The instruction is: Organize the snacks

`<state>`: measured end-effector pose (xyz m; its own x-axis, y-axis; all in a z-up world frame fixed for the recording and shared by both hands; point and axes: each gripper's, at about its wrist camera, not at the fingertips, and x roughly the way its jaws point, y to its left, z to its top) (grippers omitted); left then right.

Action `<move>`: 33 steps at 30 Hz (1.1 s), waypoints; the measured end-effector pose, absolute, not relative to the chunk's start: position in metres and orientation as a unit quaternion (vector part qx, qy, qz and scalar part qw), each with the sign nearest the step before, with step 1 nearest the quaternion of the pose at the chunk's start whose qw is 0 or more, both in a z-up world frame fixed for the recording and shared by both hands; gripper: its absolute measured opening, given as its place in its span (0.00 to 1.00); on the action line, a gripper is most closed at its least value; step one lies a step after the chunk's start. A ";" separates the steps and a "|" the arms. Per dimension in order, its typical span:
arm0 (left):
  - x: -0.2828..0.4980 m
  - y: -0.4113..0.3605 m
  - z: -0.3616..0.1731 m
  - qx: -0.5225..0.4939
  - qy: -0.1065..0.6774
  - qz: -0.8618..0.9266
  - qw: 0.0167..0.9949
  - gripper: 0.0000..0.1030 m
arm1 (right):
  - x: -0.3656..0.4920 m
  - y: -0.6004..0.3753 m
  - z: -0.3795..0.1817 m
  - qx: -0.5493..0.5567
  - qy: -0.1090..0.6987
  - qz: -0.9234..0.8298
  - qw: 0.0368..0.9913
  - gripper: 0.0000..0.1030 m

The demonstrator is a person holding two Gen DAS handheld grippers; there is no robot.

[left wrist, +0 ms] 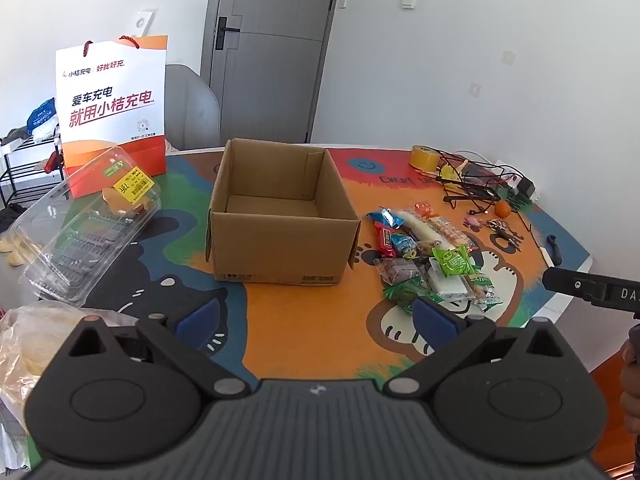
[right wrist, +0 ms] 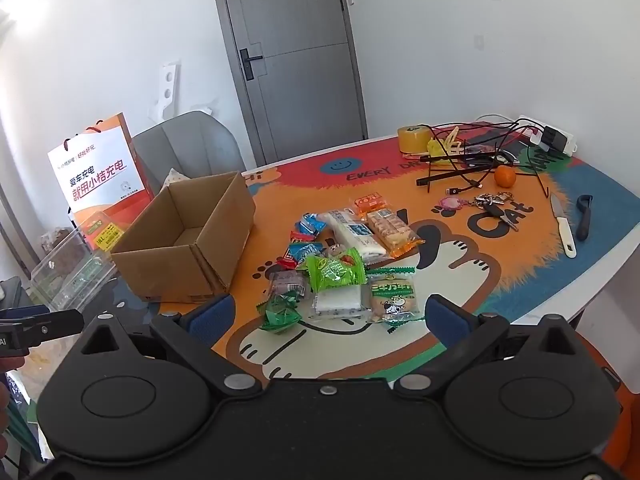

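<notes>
Your right gripper (right wrist: 328,316) hangs spread wide with nothing between its blue pads (right wrist: 212,314), low over the near edge of the snack pile (right wrist: 344,264). Your left gripper (left wrist: 316,316) is likewise released and empty, held in front of the cardboard box (left wrist: 280,216) and a little to the pile's side of it.

Taking the box as your landmark: it sits open-topped and empty, and every snack lies loose on the cartoon mat (right wrist: 460,280) to its right, none inside yet. Nearest you in that heap are a dark green crinkled packet (right wrist: 280,314), a white-and-clear bar (right wrist: 338,300) and a biscuit pack with a cartoon cow (right wrist: 394,298). Behind them is a bright green pouch (right wrist: 336,270); farther still, small blue and red wrappers (right wrist: 306,242), a long white pack (right wrist: 354,234) and orange-wrapped crackers (right wrist: 390,226).

The wrappers overlap, so closing on one may, I judge, drag a neighbour along or pinch only a slick edge that slips free on the way over. A crushed biscuit is likely if you clench hard. The box is light and unheld, so a knock against its near wall could shove it.

Left of the box, a clear clamshell (left wrist: 88,224) leans close. Beyond the pile, far right of the box, lie keys (right wrist: 494,202), an orange (right wrist: 505,176), cables (right wrist: 480,160), a knife (right wrist: 562,224) and tape (right wrist: 412,138); a wide sweep risks snagging them.
</notes>
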<state>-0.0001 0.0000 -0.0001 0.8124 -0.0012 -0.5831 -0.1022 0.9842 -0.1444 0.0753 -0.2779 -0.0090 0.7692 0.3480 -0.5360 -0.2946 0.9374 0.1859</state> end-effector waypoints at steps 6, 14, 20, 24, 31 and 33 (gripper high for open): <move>0.002 -0.003 0.001 -0.085 0.306 0.024 0.948 0.99 | 0.075 -0.278 -0.008 0.043 0.293 0.171 0.940 1.00; -0.001 0.003 0.001 -0.089 0.304 0.028 0.948 0.99 | 0.074 -0.277 -0.008 0.040 0.291 0.171 0.940 1.00; -0.002 0.002 0.001 -0.090 0.304 0.026 0.948 0.99 | 0.075 -0.275 -0.009 0.036 0.293 0.165 0.941 1.00; -0.002 0.002 0.001 -0.089 0.306 0.028 0.948 0.99 | 0.074 -0.274 -0.008 0.034 0.291 0.166 0.941 1.00; -0.001 0.001 0.001 -0.092 0.306 0.026 0.947 0.99 | 0.075 -0.274 -0.009 0.033 0.294 0.166 0.941 1.00; -0.001 0.001 0.001 -0.092 0.305 0.026 0.947 0.99 | 0.075 -0.274 -0.010 0.033 0.296 0.166 0.940 1.00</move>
